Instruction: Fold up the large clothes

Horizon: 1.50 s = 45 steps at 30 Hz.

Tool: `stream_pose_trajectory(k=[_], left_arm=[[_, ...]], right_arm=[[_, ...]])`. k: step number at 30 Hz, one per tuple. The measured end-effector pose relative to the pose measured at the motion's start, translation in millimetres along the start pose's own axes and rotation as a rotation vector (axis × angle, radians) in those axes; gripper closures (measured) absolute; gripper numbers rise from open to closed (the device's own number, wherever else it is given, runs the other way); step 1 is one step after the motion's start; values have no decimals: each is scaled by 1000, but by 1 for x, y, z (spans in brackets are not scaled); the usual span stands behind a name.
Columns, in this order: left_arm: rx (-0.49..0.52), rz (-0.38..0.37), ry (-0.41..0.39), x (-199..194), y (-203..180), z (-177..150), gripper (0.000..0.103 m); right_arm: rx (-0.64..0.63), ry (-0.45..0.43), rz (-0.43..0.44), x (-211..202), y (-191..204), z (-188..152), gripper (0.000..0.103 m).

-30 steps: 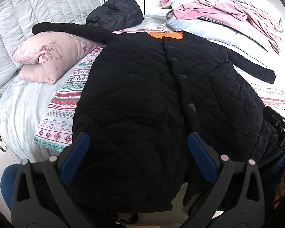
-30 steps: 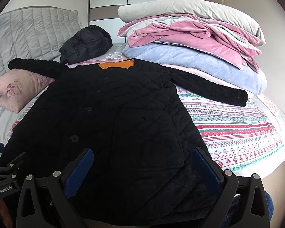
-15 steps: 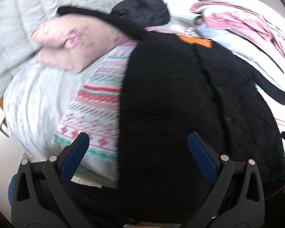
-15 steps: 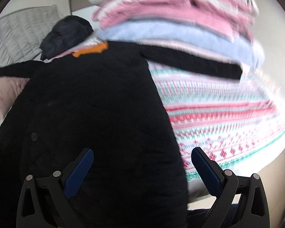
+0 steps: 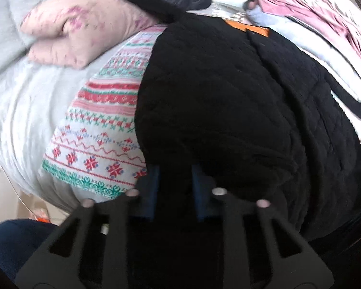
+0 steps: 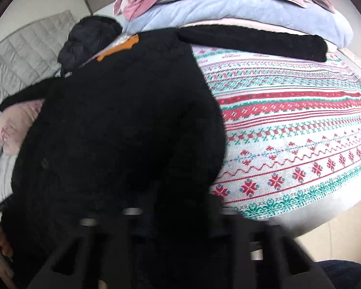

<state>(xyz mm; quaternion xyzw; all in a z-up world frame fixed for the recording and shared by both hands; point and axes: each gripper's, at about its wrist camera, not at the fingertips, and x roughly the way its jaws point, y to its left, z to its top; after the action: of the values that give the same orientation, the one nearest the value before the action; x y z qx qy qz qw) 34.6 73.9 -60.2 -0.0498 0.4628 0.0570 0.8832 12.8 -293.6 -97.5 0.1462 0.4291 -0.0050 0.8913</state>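
Left gripper (image 5: 174, 187) clenches the black coat (image 5: 223, 101) hem at the bed's (image 5: 19, 125) foot edge; right gripper's (image 6: 178, 214) jaws blur, can't tell. Next: fold hem toward collar.

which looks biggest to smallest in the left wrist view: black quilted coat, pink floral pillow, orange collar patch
1. black quilted coat
2. pink floral pillow
3. orange collar patch
The coat lies nearest the camera, which exaggerates its lead.

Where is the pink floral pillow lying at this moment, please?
In the left wrist view the pink floral pillow lies upper left on the bed, against the grey quilted headboard, with the black coat's sleeve draped across its top.
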Motion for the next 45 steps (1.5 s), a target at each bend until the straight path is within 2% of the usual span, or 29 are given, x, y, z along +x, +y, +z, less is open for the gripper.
stream_pose_trajectory(k=[2, 5, 9, 11, 13, 14, 16, 17, 18, 22, 23, 24, 26, 29, 31, 33, 37, 39, 43, 45], left_arm=[[26, 32, -27, -6, -5, -2, 87], [8, 39, -74, -26, 0, -2, 88], [0, -29, -94, -60, 6, -8, 88], [12, -34, -106, -71, 5, -13, 88], [45, -15, -111, -72, -1, -17, 87], [74, 5, -101, -66, -5, -19, 85], [120, 36, -16, -42, -11, -22, 81], [135, 43, 34, -29, -12, -24, 80], [127, 44, 36, -28, -9, -24, 77], [42, -48, -31, -64, 11, -12, 70], [32, -59, -58, -75, 14, -8, 64], [25, -70, -107, -88, 18, -2, 52], [36, -70, -172, -100, 20, 7, 36], [75, -47, -147, -90, 12, 11, 36], [99, -86, -127, -84, 1, 6, 36], [174, -126, -113, -80, -18, -5, 36], [307, -94, -105, -75, -45, -13, 36], [295, -94, -106, -75, -42, -11, 36], [215, -128, -95, -74, -22, -4, 36], [198, -132, -72, -70, -17, -4, 36]], right_arm=[[9, -16, 24, -4, -5, 3, 91], [16, -56, 26, -22, -11, 3, 92], [74, -138, 62, -60, -31, 22, 93], [71, -155, 50, -68, -34, 27, 93], [27, -118, -3, -60, -33, 25, 93], [16, -66, -27, -46, -33, 24, 92], [19, 55, -74, -16, -31, 16, 92], [24, 80, -81, -10, -32, 16, 90], [7, 78, -74, -12, -31, 18, 87], [20, 21, -24, -30, -38, 25, 78], [35, -3, -42, -34, -41, 30, 73], [46, -32, -60, -38, -43, 35, 68], [38, -59, -102, -44, -37, 42, 61], [-91, -84, -97, -45, -4, 31, 54], [-217, -45, -14, -40, 34, 8, 50], [-342, 6, 115, -31, 76, -15, 50], [-524, 52, 232, -18, 147, -47, 50], [-626, 56, 217, -8, 179, -58, 50], [-728, 20, 129, 25, 219, -72, 51], [-742, 50, 100, 41, 224, -73, 73]])
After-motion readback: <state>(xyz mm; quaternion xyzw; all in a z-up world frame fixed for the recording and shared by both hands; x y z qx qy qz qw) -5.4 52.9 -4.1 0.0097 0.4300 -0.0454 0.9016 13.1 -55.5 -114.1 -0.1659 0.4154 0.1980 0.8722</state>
